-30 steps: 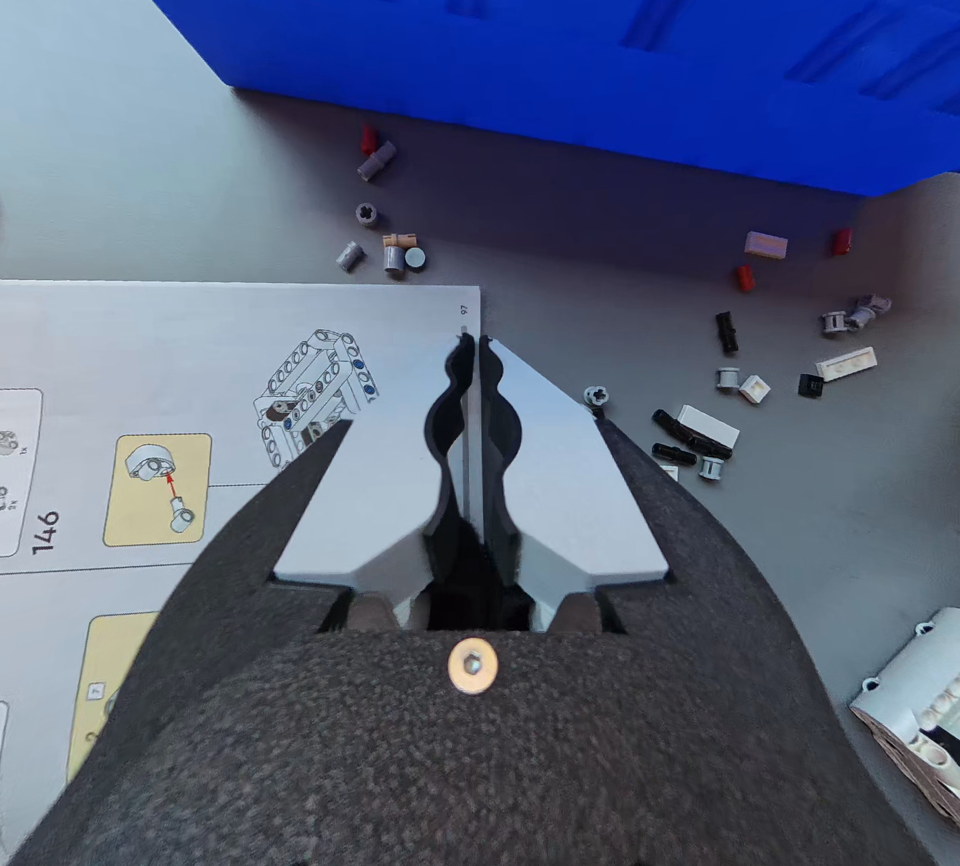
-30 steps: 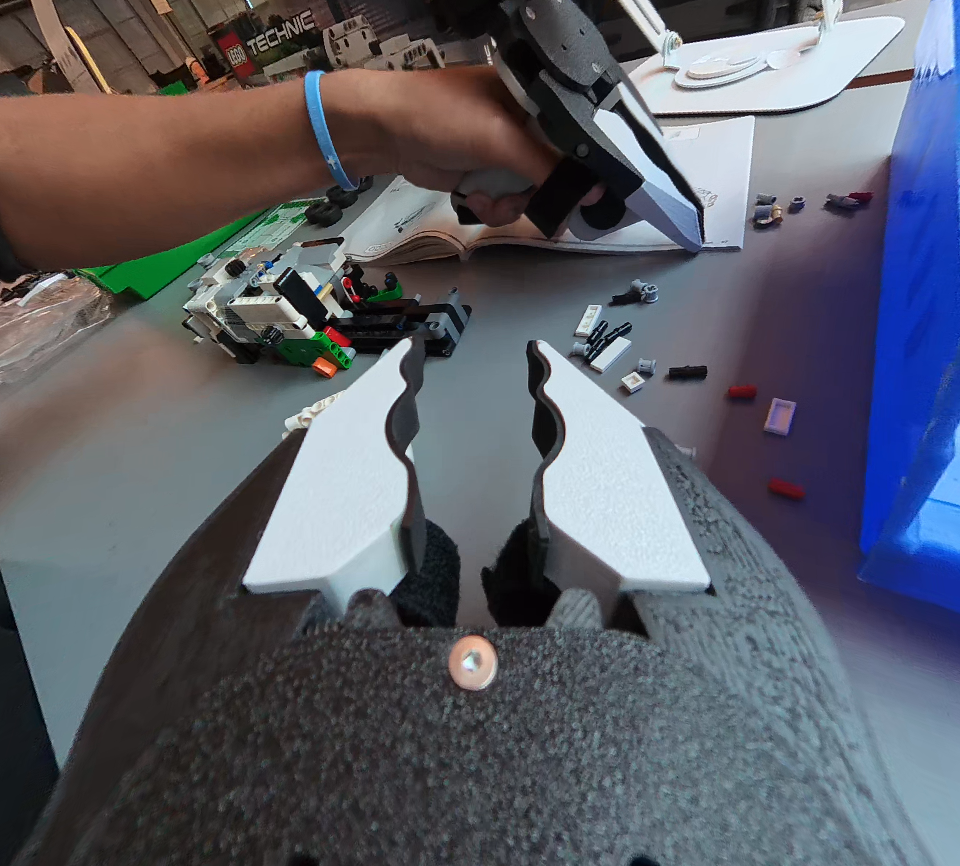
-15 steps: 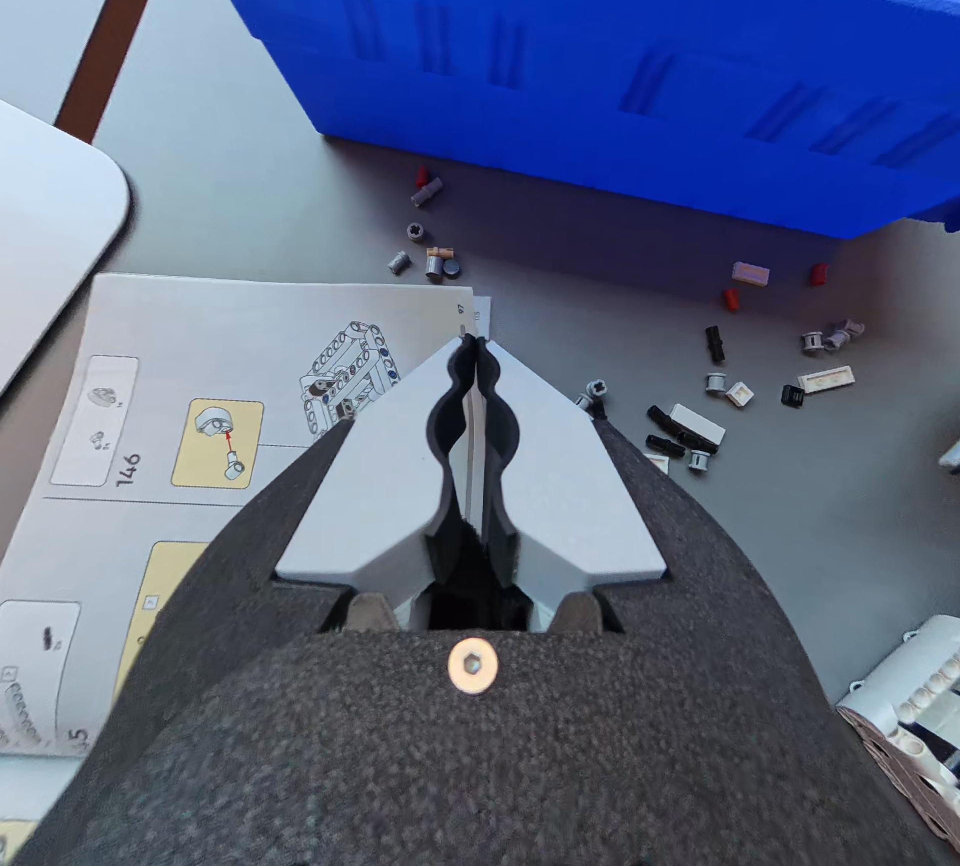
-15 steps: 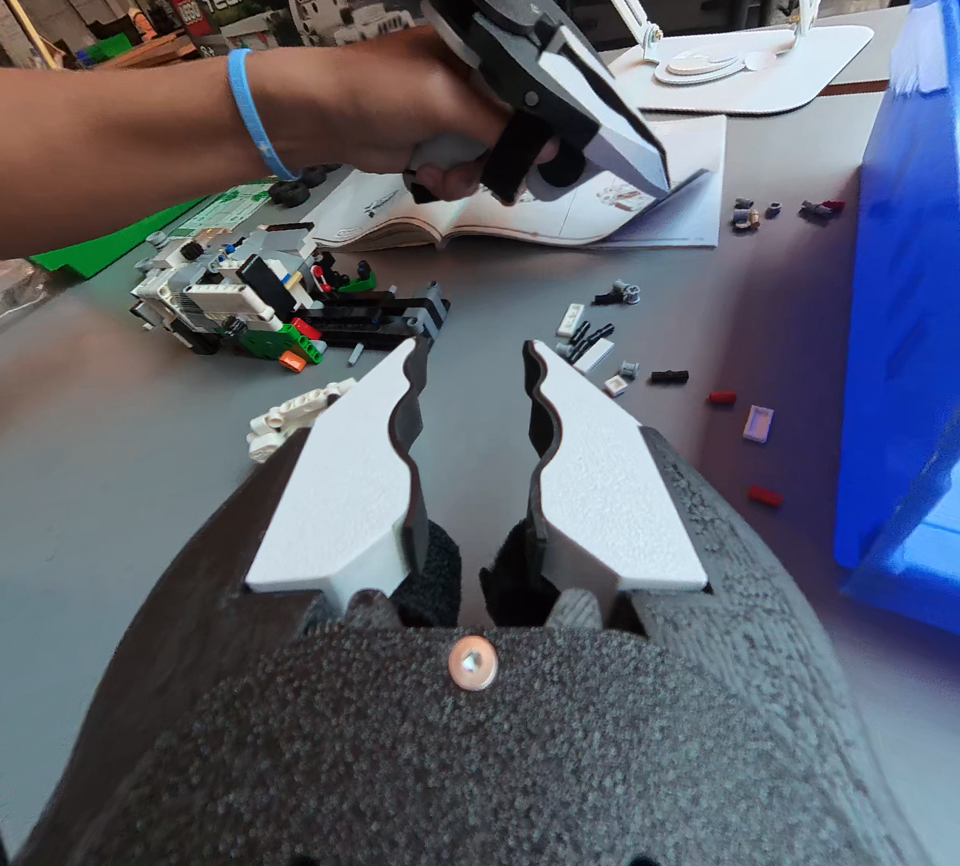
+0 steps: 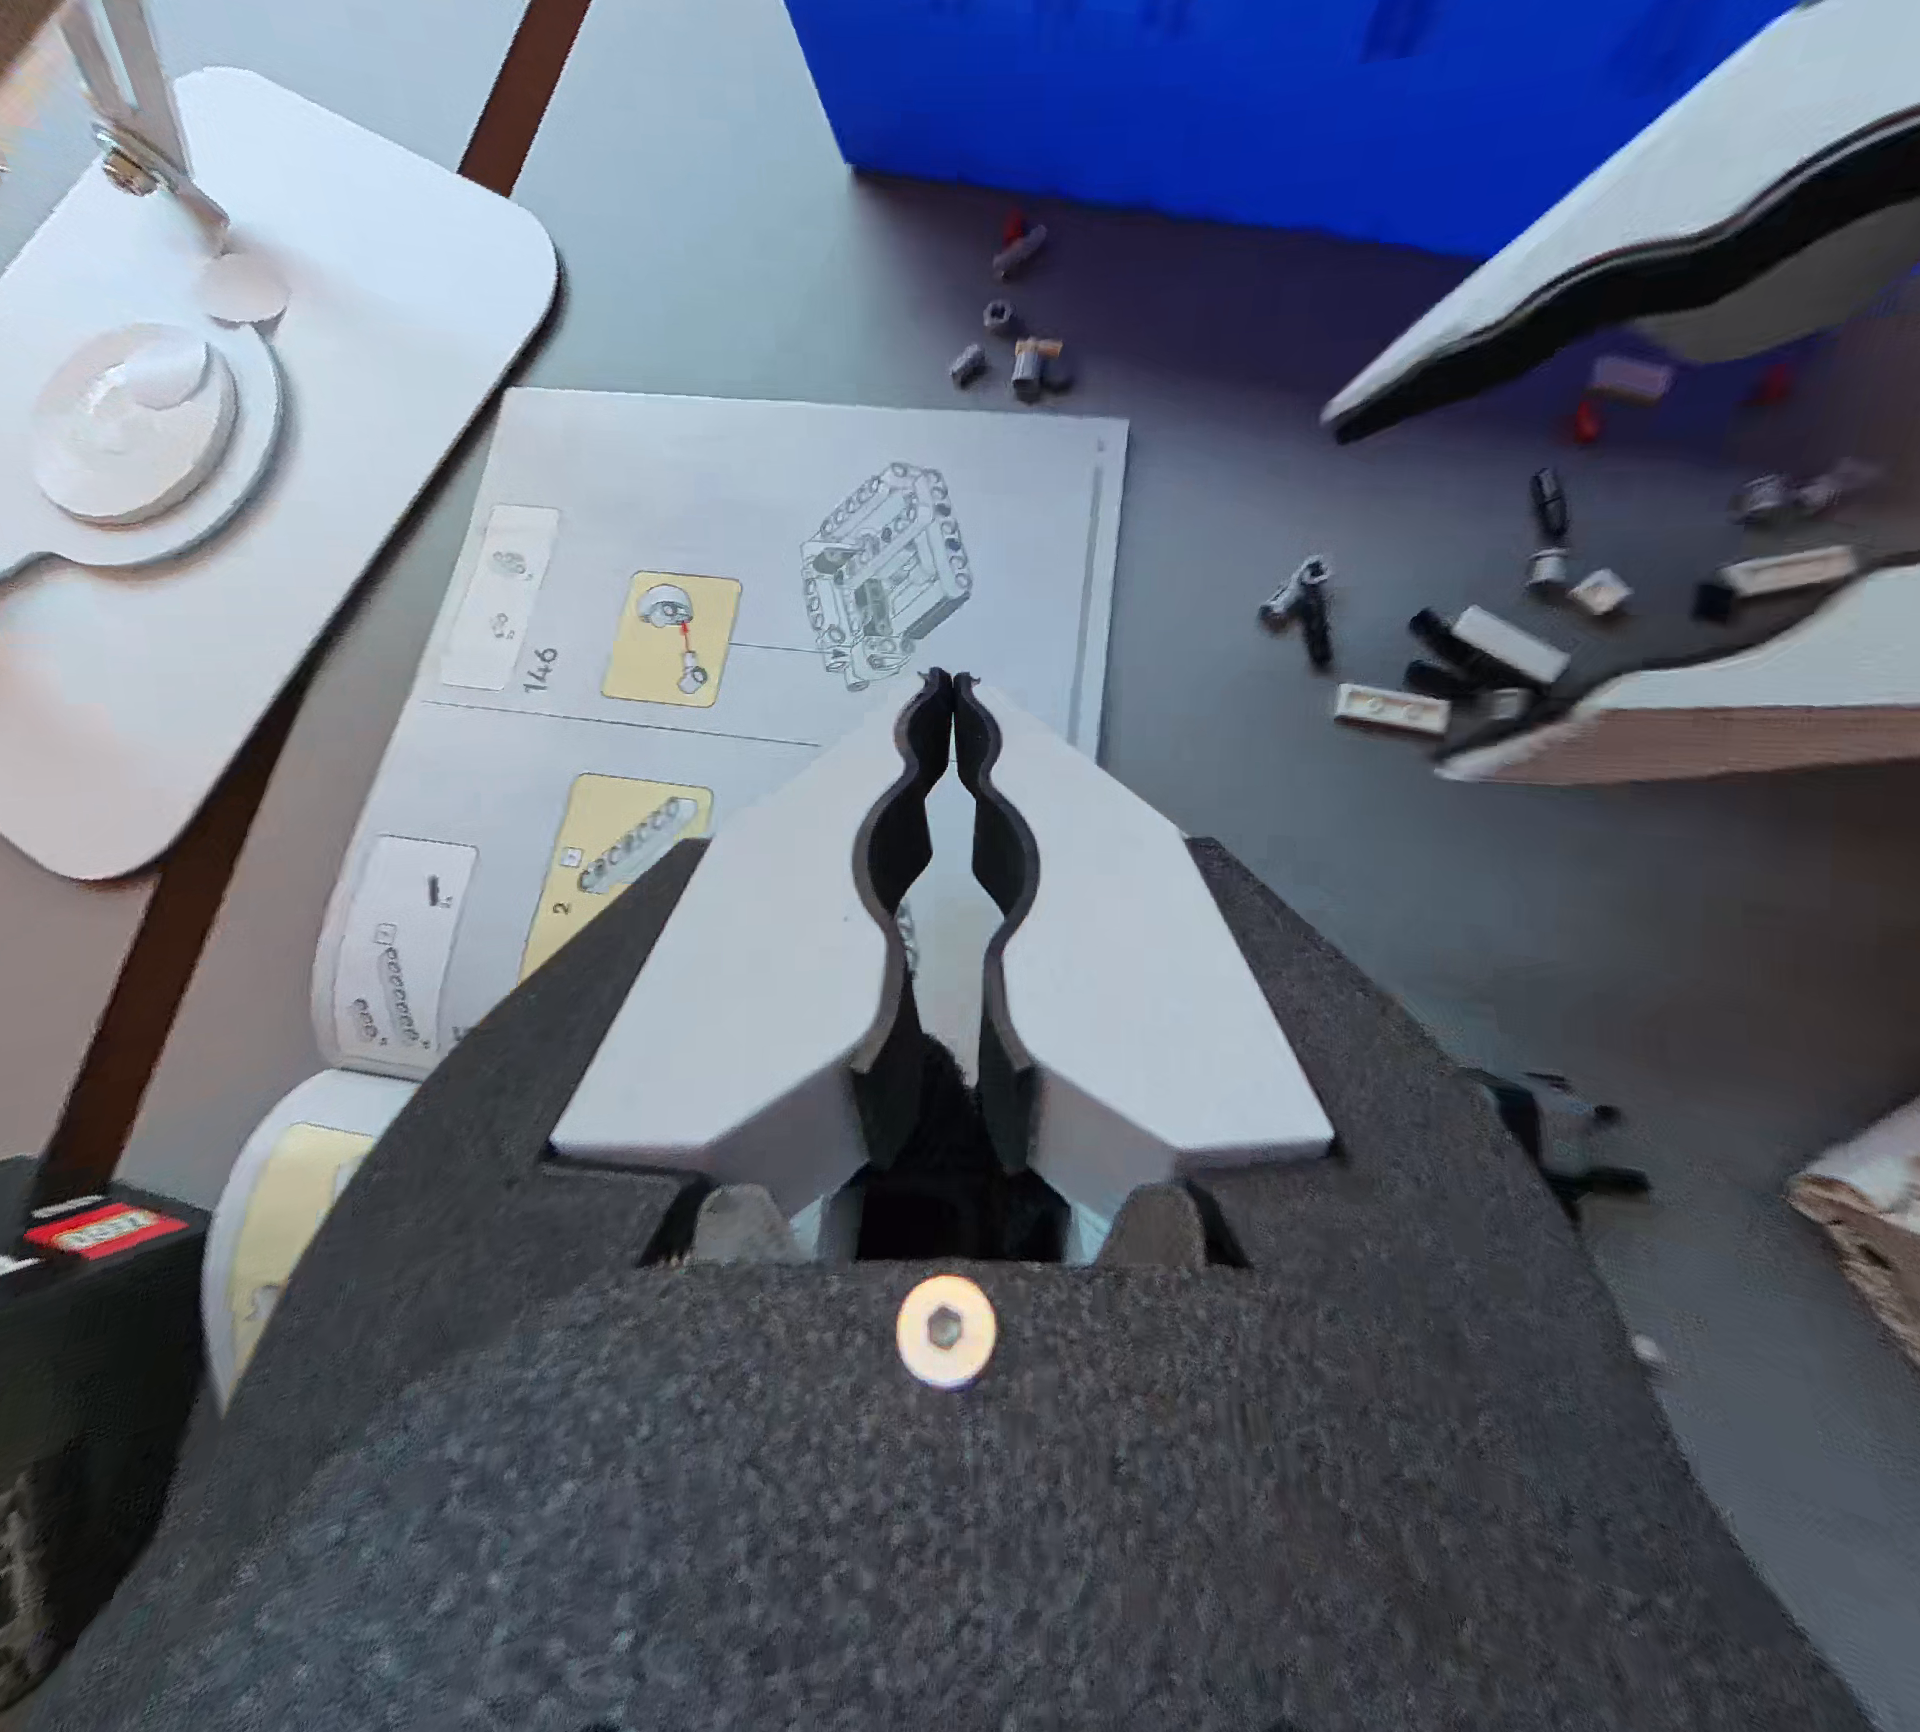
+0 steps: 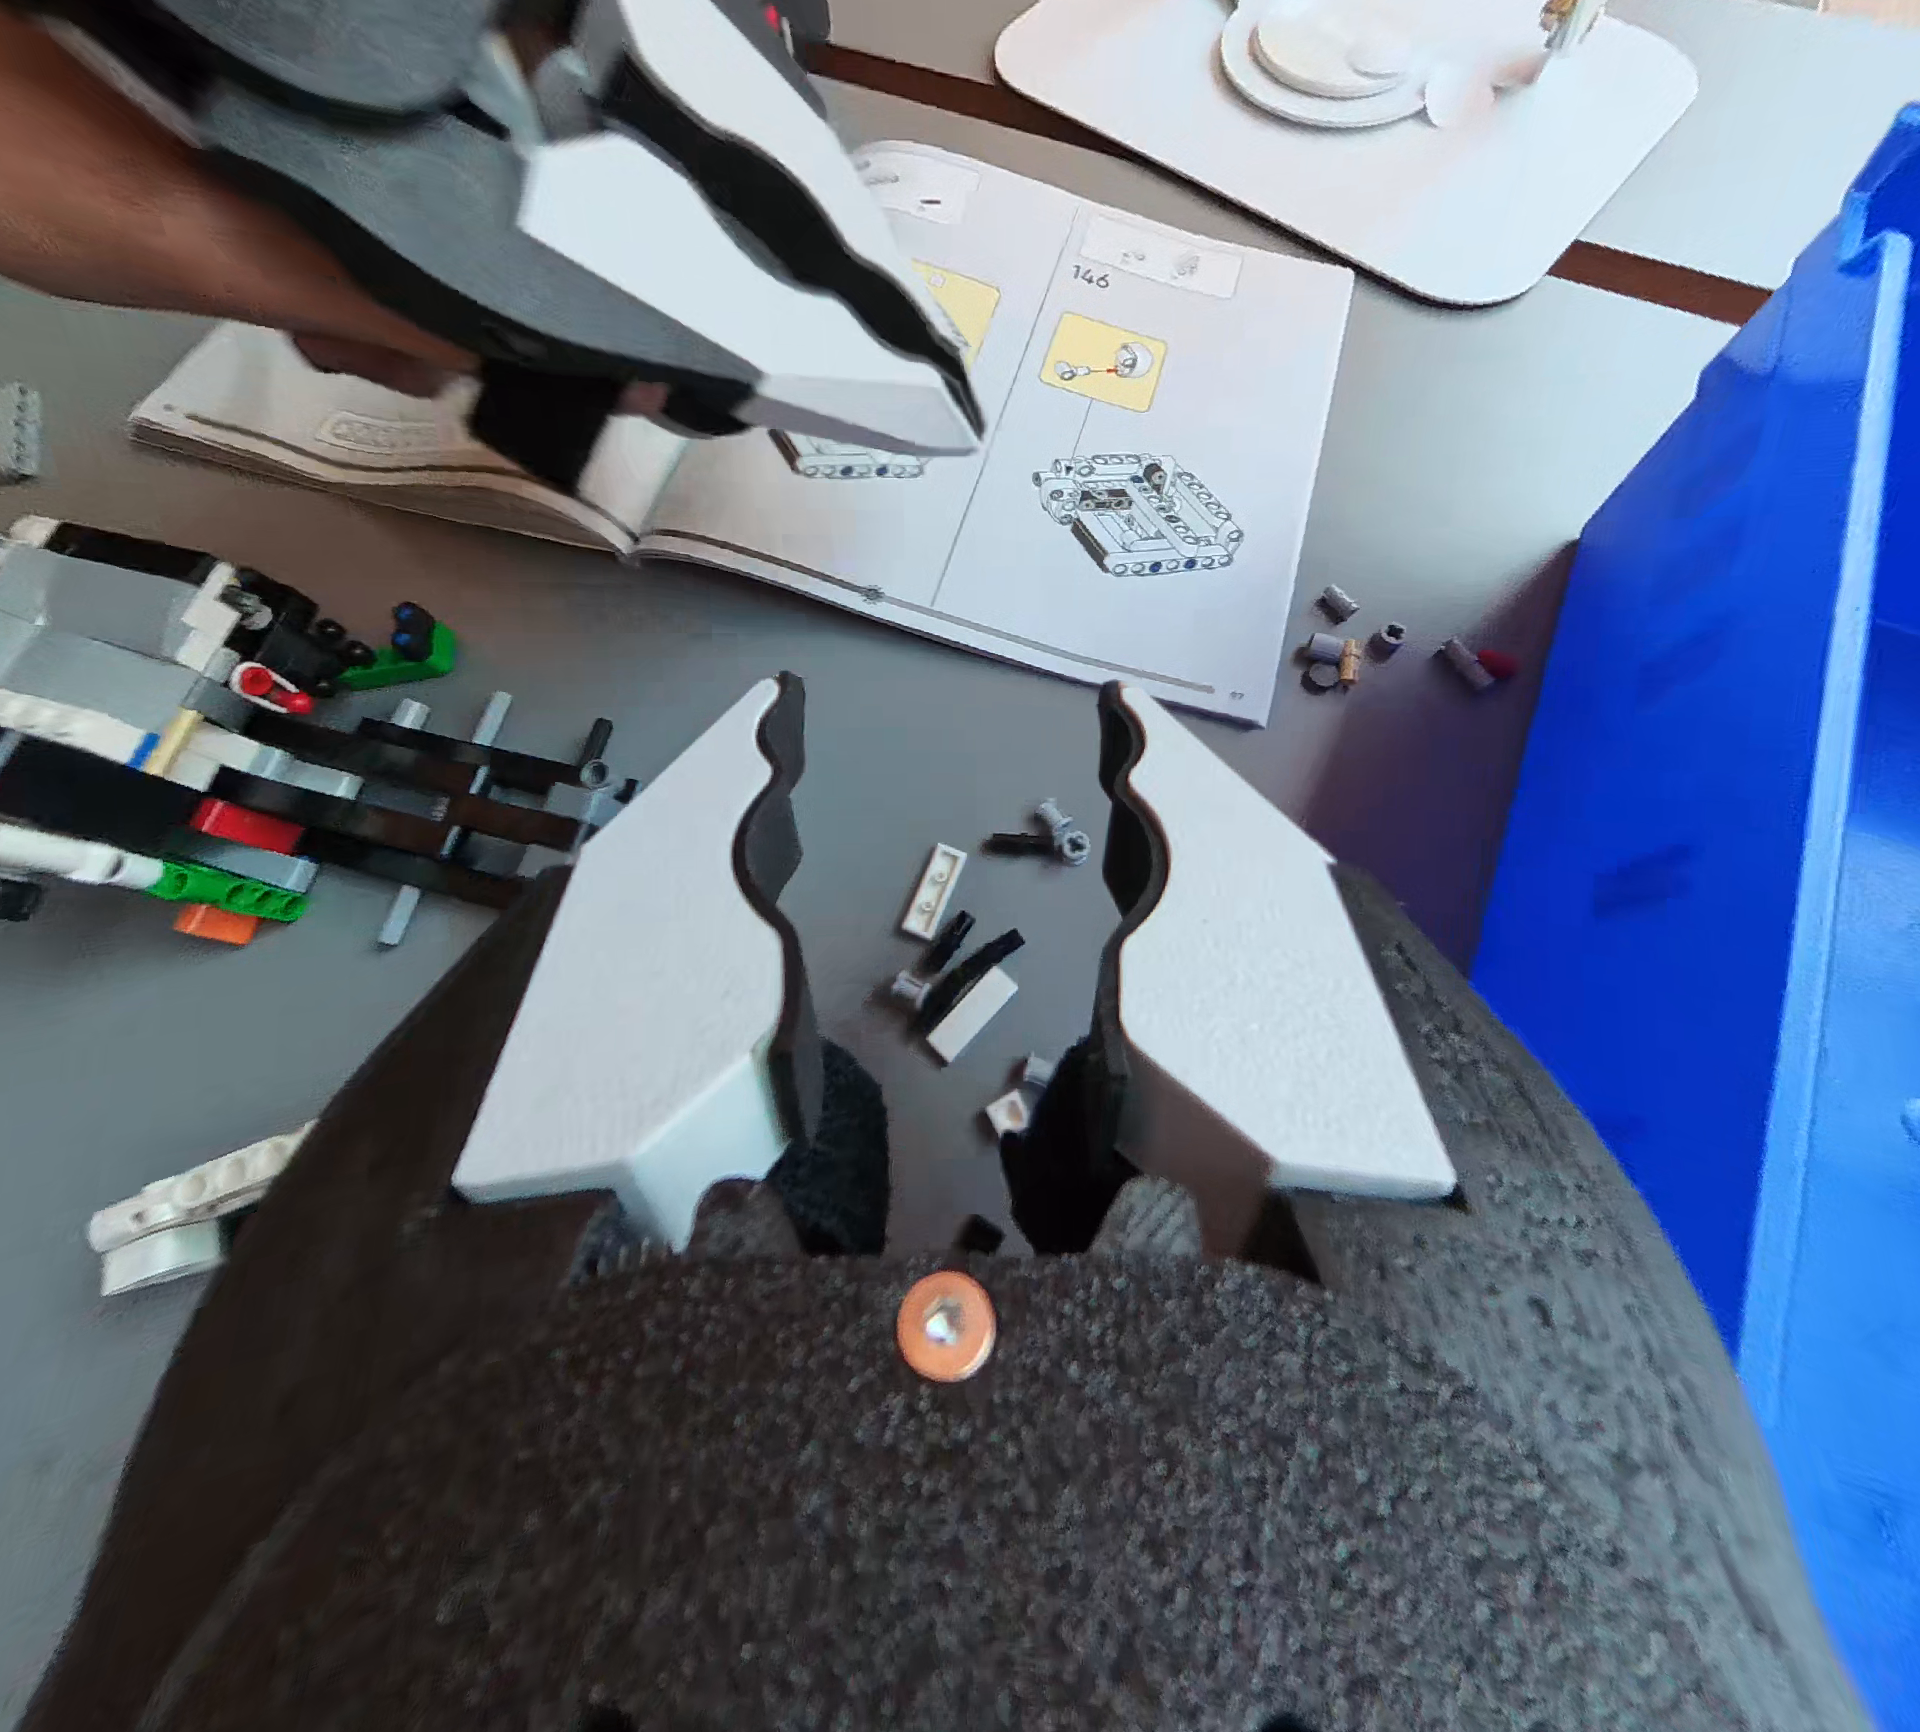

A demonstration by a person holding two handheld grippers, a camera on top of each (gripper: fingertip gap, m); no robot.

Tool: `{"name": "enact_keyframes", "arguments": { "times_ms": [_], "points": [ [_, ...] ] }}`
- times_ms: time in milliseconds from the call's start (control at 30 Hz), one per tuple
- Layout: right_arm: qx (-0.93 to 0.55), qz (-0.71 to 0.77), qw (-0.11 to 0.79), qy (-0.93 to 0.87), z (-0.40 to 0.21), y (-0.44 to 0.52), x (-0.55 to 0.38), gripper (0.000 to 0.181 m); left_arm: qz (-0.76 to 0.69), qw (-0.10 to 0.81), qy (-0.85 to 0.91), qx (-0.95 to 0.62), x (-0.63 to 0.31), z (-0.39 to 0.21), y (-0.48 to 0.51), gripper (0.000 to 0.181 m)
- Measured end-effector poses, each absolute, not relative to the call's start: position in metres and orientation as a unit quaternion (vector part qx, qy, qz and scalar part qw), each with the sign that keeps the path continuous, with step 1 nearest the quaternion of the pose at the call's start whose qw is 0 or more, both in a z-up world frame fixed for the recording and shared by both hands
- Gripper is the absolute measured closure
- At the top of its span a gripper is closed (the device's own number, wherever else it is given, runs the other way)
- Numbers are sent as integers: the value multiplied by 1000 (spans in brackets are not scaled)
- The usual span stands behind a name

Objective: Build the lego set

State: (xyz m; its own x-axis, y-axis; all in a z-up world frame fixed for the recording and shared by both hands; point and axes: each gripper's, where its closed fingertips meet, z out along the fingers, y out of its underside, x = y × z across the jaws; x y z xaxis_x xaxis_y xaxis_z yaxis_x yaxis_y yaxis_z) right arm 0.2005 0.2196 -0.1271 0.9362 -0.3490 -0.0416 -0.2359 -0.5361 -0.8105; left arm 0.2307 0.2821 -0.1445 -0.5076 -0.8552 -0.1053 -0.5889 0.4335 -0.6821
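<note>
My left gripper [image 5: 954, 676] is shut with nothing between its tips and hovers over the open instruction booklet [image 5: 790, 498]. It also shows in the right wrist view [image 6: 961, 430], held by a hand above the booklet [image 6: 1153, 394]. My right gripper [image 6: 951, 693] is open and empty, low over loose pieces on the grey table: a white plate [image 6: 935, 887], black pins [image 6: 977, 944] and a white tile [image 6: 971, 1012]. It also shows at the right of the left wrist view [image 5: 1392, 591]. The partly built model [image 6: 208, 778] lies to its left.
A blue bin [image 6: 1714, 747] stands along the right, close to the right gripper. Small grey and red pieces [image 6: 1392, 643] lie between bin and booklet. A white stand base [image 6: 1351, 72] sits behind the booklet. A white beam part [image 6: 177, 1215] lies at near left. The gap from one gripper's tips to the other's is roughly 8 centimetres. The white plate [image 6: 935, 887] is about 7 centimetres from my right fingertips. The left camera catches it too, in the left wrist view [image 5: 1385, 710]. It is some 8 centimetres from my right tips to the white tile [image 6: 971, 1012]. My left wrist view [image 5: 1504, 647] looks at it from another angle.
My left gripper has lifted and drawn back from the booklet's edge, staying shut. My right gripper has moved forward over the loose pieces, opened wider, and now shows in the left wrist view.
</note>
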Motion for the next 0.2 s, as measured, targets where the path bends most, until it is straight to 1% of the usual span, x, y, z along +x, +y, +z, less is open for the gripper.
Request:
{"name": "enact_keyframes", "arguments": {
  "times_ms": [33,67,133,200],
  "points": [
    [-868,-59,464,169,-125,217,195,126,-269,240,830,-426,236,-152,284,179],
    [-865,-57,468,171,-127,212,188,126,-238,248,847,-405,240,-160,286,161],
    [-865,-54,468,175,-134,199,175,125,-194,239,870,-386,249,-176,290,107],
    [-860,-45,475,178,-137,188,162,126,-211,176,871,-408,252,-187,285,74]
  ]
}}
